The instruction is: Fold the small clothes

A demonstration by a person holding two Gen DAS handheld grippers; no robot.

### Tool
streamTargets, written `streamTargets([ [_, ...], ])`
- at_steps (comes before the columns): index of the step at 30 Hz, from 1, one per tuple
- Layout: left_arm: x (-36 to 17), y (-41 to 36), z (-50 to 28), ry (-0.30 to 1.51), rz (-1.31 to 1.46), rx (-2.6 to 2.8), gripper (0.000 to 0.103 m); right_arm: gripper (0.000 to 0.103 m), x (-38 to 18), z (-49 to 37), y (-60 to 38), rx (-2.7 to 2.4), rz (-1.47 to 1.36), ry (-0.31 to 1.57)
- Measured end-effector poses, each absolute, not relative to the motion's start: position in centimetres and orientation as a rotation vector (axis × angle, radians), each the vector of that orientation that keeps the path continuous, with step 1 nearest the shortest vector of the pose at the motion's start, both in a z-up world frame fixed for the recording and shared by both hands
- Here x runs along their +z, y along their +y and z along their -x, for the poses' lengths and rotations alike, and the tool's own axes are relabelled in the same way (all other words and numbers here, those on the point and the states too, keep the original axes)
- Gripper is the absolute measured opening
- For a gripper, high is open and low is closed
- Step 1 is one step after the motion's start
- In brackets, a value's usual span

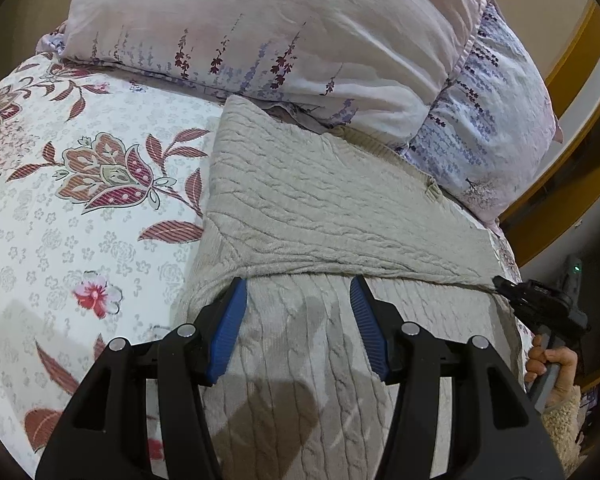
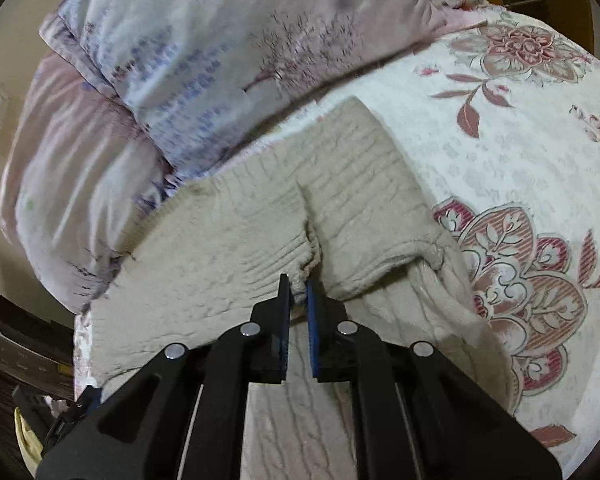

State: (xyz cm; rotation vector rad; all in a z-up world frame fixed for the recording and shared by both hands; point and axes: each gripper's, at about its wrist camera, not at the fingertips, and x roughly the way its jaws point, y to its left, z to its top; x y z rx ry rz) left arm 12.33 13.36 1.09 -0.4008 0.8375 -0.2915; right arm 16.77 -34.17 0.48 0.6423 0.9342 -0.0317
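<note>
Left wrist view, left to right. The white bed cover printed with maroon and pink flowers (image 1: 80, 208) fills the left part of the bed. The beige cable-knit sweater (image 1: 300, 200) lies on the bed's right part, its upper layer folded over the lower one along a crosswise fold line. The left gripper (image 1: 299, 300) hovers just above this fold with its blue-padded jaws spread wide and nothing between them. Two pale lilac pillows with a purple flower-sprig print (image 1: 280, 32) lie stacked along the far edge of the bed; the sweater's far edge touches or slips under them. At the right edge of the bed, the right gripper (image 1: 504, 282) meets the end of the fold line, held by the person's right hand (image 1: 552, 368) in a fuzzy cream sleeve.

Right wrist view, left to right. The lilac pillows (image 2: 180, 72) occupy the far left of the bed. The sweater (image 2: 220, 232) lies in the middle, bunched into a vertical crease at the centre. The right gripper (image 2: 298, 284) has its jaws pressed nearly together on a pinch of knit at the folded edge, which is lifted slightly off the lower layer. The flowered bed cover (image 2: 520, 160) spreads to the right.
</note>
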Motion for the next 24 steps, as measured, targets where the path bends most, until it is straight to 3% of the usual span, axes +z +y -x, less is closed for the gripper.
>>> streamTargets([
  [4,1.7,14.2,-10.2,0.816,0.409,-0.301,0.055,0.023,1.4,-16.4,-33.7,-0.017,-0.584,0.943],
  [6,1.9,15.0,-9.0,0.809,0.417,-0.301,0.055,0.042,2.1,-15.2,-34.1,0.014,-0.593,0.923],
  [9,1.9,16.7,-6.9,0.809,0.436,-0.286,0.055,0.056,3.3,-12.3,-35.3,0.036,-0.579,0.898],
  [19,0.3,18.7,-1.5,0.872,0.575,-0.346,0.055,0.058,1.4,-1.7,-40.8,0.033,-0.680,1.010],
  [24,-0.1,17.5,1.0,0.881,0.618,-0.434,0.052,0.045,0.9,1.6,-39.5,0.167,-0.718,1.050],
])
